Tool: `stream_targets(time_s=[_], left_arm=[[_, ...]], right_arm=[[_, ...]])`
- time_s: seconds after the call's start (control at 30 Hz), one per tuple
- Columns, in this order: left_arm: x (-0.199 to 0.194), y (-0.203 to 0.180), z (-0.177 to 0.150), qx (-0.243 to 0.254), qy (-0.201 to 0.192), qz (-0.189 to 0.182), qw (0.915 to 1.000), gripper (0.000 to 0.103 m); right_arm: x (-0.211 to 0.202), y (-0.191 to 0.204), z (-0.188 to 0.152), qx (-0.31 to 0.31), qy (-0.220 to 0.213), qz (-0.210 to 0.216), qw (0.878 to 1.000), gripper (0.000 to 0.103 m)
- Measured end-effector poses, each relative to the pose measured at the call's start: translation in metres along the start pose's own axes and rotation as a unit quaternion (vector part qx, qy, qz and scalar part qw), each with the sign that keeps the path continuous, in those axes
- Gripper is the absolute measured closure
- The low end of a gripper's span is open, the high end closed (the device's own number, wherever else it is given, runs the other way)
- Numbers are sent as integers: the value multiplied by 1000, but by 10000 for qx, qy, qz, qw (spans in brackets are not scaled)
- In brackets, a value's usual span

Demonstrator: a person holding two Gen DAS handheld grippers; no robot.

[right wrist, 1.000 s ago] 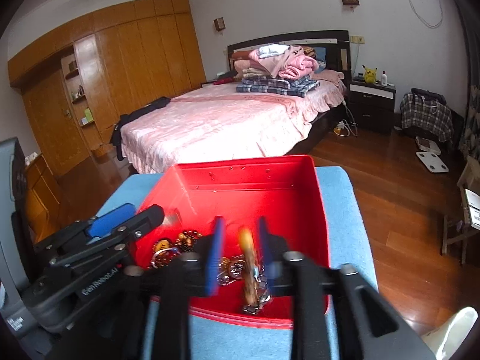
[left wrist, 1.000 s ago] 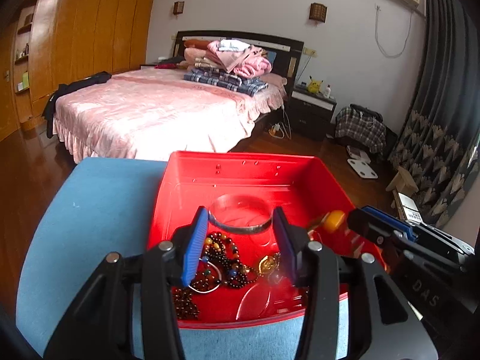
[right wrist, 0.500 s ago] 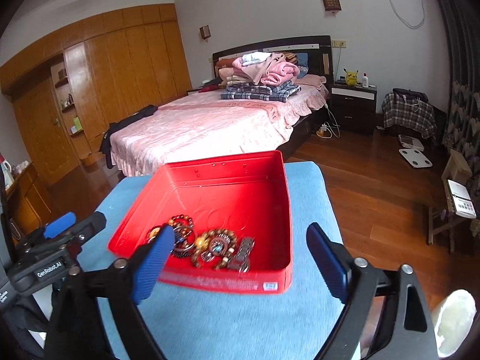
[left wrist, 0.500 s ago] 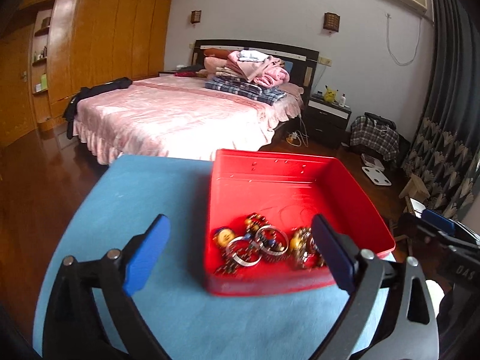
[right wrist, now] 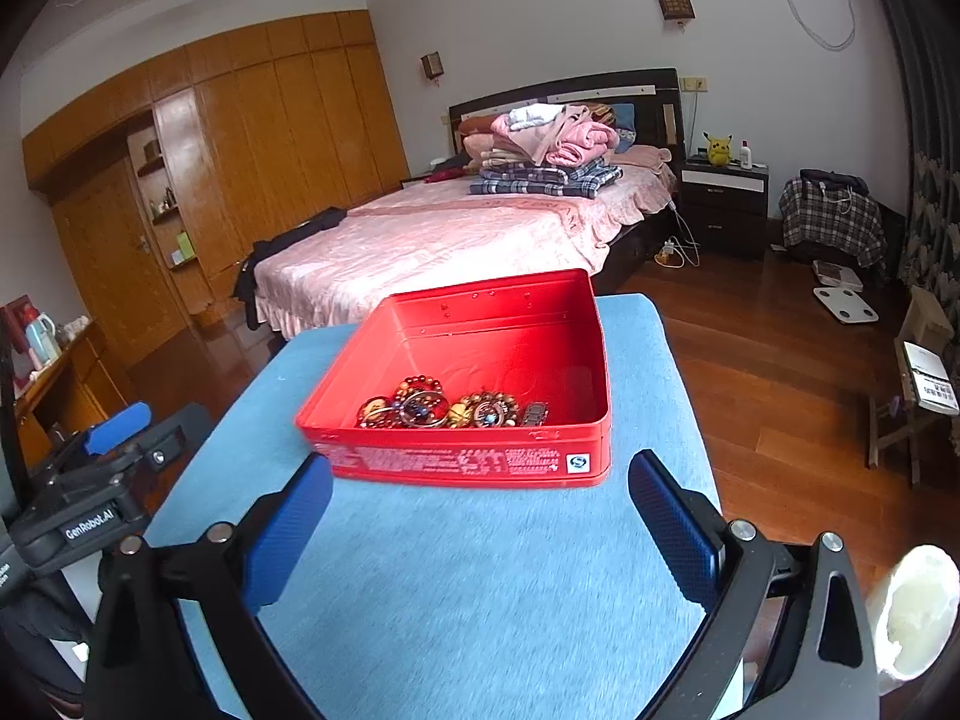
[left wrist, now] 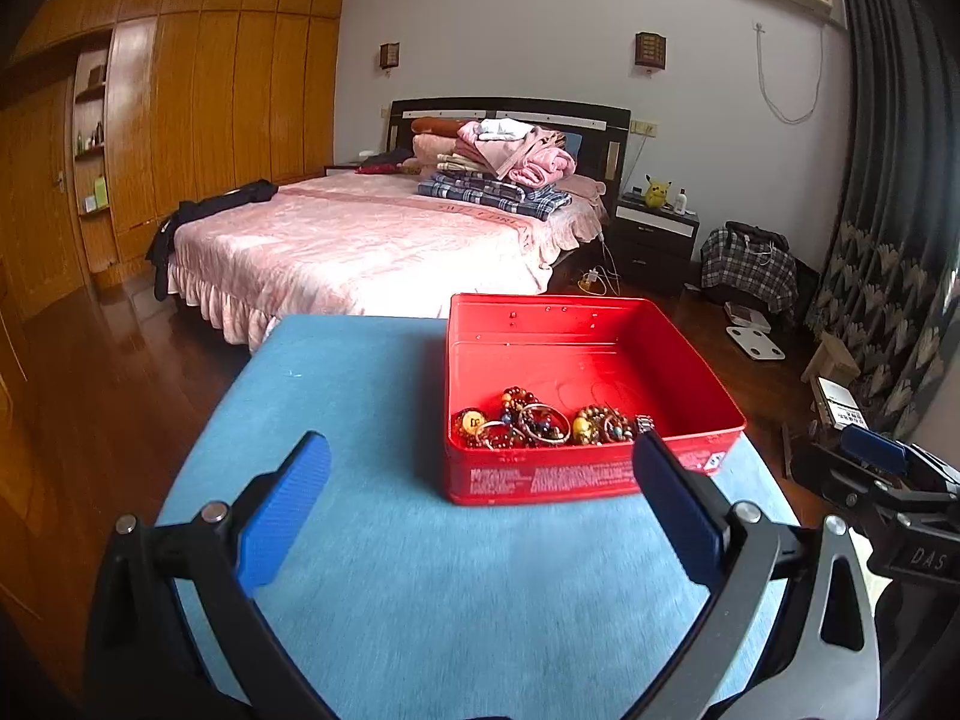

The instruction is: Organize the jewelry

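One blue-covered table [left wrist: 420,570] carried one red tin [left wrist: 591,480], and one heap of jewelry [left wrist: 543,423] lay along its near wall. Two tongs hung nearer than the tin: the left gripper [left wrist: 480,507] and the right gripper [right wrist: 480,525] both gaped wide, holding and touching nothing.

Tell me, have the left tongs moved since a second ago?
Yes. The left tongs have pulled back from the red box and opened wide; earlier their tips were over the jewelry inside, and now they hang above the blue cloth.
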State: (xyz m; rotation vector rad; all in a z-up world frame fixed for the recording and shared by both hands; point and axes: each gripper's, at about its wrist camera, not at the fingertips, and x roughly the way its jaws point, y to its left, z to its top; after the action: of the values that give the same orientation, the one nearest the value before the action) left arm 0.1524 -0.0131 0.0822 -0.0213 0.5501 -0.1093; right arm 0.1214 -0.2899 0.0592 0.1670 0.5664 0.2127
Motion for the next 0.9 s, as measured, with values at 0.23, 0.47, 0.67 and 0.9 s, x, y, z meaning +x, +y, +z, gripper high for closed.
stream_targets(time_s=[0.23, 0.47, 0.67, 0.9], left_arm=[[-26, -8, -5, 216, -76, 57, 9997, 5], [-48, -7, -3, 225, -257, 46, 9994, 5], [-62, -3, 0, 153, -386, 15, 9991, 5], [-77, -5, 3, 164, -523, -5, 9985, 5]], right_arm=[[-26, 15, 2, -261, -288, -70, 9992, 6], [-45, 24, 4, -328, -466, -38, 9984, 6], [-59, 28, 5, -405, -583, -10, 9975, 6], [-71, 32, 8, -512, -703, 22, 9962, 6]])
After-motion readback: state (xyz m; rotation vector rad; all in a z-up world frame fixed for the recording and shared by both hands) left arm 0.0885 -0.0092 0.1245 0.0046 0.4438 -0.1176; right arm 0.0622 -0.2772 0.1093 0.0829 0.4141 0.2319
